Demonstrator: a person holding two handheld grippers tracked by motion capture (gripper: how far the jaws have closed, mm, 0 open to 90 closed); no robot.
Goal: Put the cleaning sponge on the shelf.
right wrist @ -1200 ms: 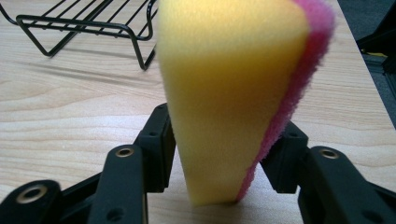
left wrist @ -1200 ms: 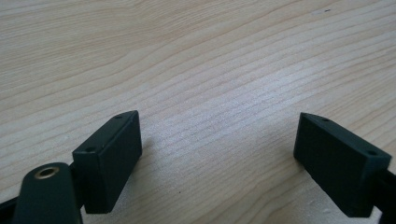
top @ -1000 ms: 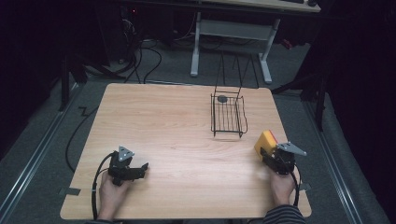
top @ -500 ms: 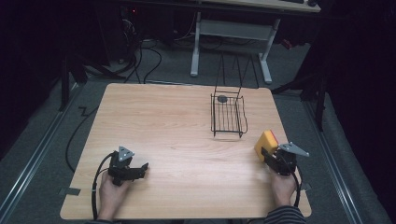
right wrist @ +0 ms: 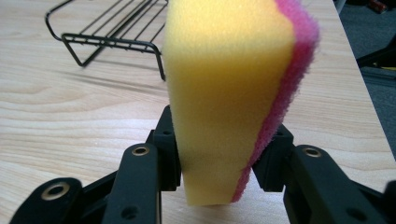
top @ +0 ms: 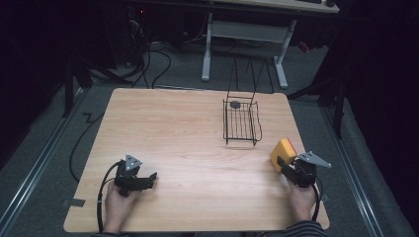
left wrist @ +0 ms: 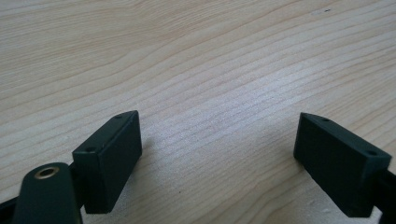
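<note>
Sponge [right wrist: 229,93], wire basket [top: 240,122] just beyond.

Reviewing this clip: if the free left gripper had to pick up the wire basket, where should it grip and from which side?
Probably the near rim of the wire basket, approached from the person's side with the left gripper open as now. The rim is a thin wire bar that fits between the jaws, and the tall handle loops rise at the far end, so the near end is less obstructed. A small dark object lies inside, so keep the basket level.

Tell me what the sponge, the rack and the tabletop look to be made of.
Sponge: soft yellow foam, porous, with a fuzzy pink scouring layer; pinched in by the jaws.
Rack: thin black wire, probably coated metal.
Tabletop: pale wood grain, matte; possibly laminate.
</note>
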